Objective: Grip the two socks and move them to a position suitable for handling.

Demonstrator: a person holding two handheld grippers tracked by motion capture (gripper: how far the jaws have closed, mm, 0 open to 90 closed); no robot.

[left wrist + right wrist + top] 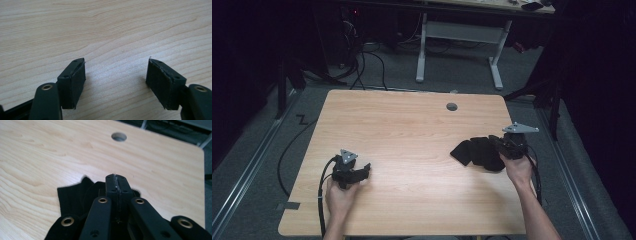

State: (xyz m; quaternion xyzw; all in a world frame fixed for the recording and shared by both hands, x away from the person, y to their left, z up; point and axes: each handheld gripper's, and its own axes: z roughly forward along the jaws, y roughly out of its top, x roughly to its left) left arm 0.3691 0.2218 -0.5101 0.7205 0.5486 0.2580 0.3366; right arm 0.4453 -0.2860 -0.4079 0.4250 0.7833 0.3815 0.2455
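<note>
My right gripper (507, 145) has its jaws together over the black cloth (477, 151) near the bench's (412, 130) right edge; whether they pinch it I can't tell. Left gripper (354, 172), jaws apart, idles near the front-left corner. Next, I judge, lift and check.

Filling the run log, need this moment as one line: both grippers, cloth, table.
left gripper: open, nothing between fingers | right gripper: shut, over black cloth, hold unclear | cloth: bunched at table right side
</note>
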